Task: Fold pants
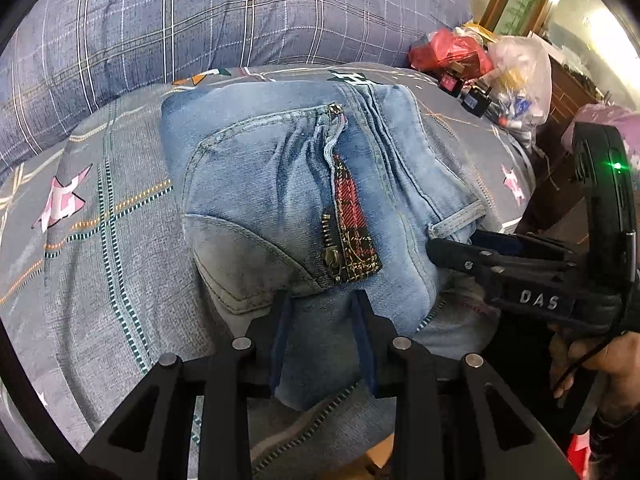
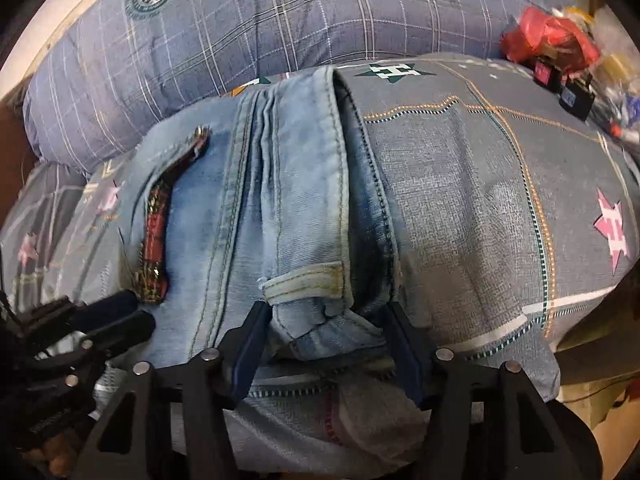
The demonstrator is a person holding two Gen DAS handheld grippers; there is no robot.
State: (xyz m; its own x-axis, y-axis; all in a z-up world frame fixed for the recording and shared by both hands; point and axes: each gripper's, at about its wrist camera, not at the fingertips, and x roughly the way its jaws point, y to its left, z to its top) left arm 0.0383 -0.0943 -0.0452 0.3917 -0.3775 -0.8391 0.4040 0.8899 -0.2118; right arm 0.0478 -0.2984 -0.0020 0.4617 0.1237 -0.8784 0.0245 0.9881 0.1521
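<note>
Left wrist view: your left gripper [image 1: 322, 308] sits at the near edge of the jeans [image 1: 280, 168], jaws partly apart w/ a fold of denim between them. Whether the pads actually press on the cloth you can't tell from here. The jeans lie folded in a compact bundle on the grey bedsheet [image 1: 100, 240] w/ pink stars, just in front of the blue plaid pillow [image 1: 200, 20]. A zipper w/ red plaid trim [image 1: 352, 220] runs down the middle of the bundle. To the right of the jeans, your right gripper [image 1: 440, 246] touches the denim just below a belt loop [image 1: 460, 220]; its jaws are side-on here, so the gap isn't readable. Your hand [image 1: 600, 360] holds its handle. Beyond the jeans, at the far right corner of the bed, a red plastic bag [image 1: 448, 52] and a clear bag [image 1: 520, 76] sit in a pile (contents too cluttered to name).

Right wrist view: your right gripper [image 2: 326, 320] straddles the waistband end of the jeans [image 2: 288, 200], jaws wide apart. The belt loop [image 2: 308, 280] and bunched waistband lie between the fingers [image 2: 250, 344], and the pads don't visibly squeeze the cloth. Left of that, on the jeans, the left gripper [image 2: 120, 316] rests near the lower end of the red plaid trim [image 2: 156, 232]. The sheet [image 2: 480, 200] is to the right of the jeans, the pillow [image 2: 280, 20] behind them.
</note>
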